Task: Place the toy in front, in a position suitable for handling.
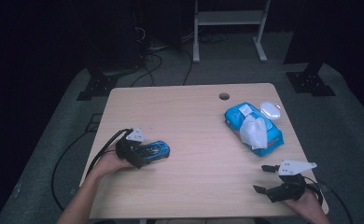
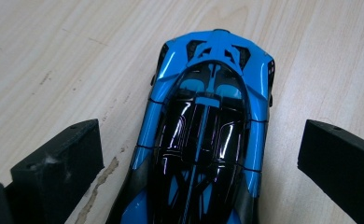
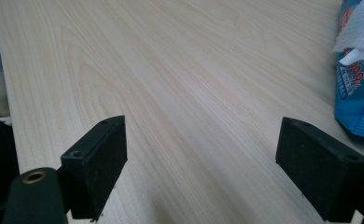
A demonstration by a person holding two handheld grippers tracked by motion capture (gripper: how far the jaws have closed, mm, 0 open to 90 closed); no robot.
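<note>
Two jaws of the left gripper (image 2: 199,154) stand apart on either side of a blue and black toy sports car (image 2: 203,135), with a gap of bare wood showing between each pad and the car's flanks, so nothing is clamped yet. By my reading the reach is done and the closing and lifting are left. The car sits on its wheels on the wooden table (image 1: 194,140), at the left side near the front edge. In the high view the toy car (image 1: 154,150) lies with its long axis roughly across the table, one end tucked into the gripper and the other pointing right toward the middle. The right gripper (image 1: 264,178) rests at the front right corner with jaws wide apart and empty, near a blue wet-wipes pack (image 1: 255,128) with a white wipe sticking out
</note>
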